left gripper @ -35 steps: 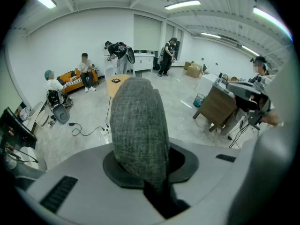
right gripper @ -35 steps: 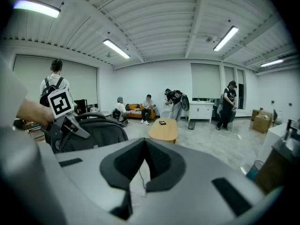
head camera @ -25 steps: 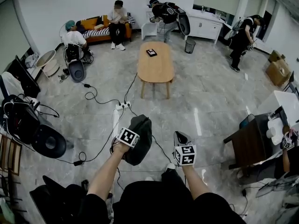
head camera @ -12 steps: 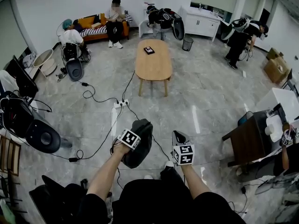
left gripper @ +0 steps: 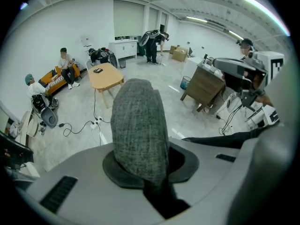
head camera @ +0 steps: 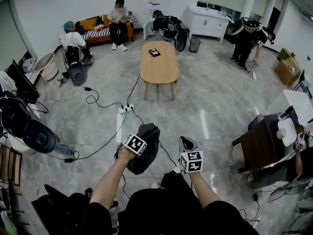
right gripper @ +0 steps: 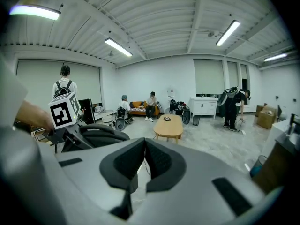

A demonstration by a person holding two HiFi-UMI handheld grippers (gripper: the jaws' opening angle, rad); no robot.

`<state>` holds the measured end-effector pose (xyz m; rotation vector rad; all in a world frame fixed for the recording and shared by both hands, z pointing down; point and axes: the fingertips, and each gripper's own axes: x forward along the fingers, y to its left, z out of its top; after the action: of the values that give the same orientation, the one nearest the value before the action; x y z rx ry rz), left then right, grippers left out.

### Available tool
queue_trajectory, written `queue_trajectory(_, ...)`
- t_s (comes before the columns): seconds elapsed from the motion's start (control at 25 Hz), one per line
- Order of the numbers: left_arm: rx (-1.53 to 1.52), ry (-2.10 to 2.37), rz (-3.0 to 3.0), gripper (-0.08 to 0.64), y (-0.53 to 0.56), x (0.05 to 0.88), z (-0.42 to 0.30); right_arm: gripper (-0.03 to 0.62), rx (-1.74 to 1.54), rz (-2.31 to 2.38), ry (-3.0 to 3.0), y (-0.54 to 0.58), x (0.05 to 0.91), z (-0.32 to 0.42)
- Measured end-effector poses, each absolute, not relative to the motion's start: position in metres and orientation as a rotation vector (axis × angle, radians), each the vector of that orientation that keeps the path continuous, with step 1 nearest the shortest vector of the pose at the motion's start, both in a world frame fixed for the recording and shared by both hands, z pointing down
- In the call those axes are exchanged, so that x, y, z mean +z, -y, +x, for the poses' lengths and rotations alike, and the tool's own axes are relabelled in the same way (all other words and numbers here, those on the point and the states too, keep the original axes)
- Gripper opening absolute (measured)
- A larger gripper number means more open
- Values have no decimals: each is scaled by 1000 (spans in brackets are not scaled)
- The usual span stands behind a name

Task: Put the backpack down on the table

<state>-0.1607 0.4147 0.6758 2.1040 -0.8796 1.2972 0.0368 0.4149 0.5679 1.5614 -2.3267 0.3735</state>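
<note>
A dark grey backpack [head camera: 145, 147] hangs above the floor from my left gripper [head camera: 138, 142]. In the left gripper view the gripper [left gripper: 140, 150] is shut on the backpack's grey woven handle [left gripper: 139, 125], which stands up between the jaws. My right gripper [head camera: 186, 146] is beside the backpack on its right, apart from it; its pads [right gripper: 158, 161] meet with nothing between them. The oval wooden table [head camera: 159, 68] stands well ahead in the middle of the room, with a small black item [head camera: 154, 52] on its far end.
Cables and a power strip [head camera: 125, 108] lie on the floor between me and the table. A dark wooden desk [head camera: 261, 148] is at the right, black round gear [head camera: 36, 136] at the left. People sit by an orange sofa [head camera: 98, 26]; others stand at the back.
The backpack and both grippers keep their places in the head view. The room has shifted slightly leftward in view, and the people at the back have moved.
</note>
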Motion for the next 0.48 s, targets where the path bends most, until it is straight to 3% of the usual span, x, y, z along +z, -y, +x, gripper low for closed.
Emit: queue_trajectory(0.48,1334,847,2096,81,-412,696,-152,11,420,1561,2319,-424,574,46)
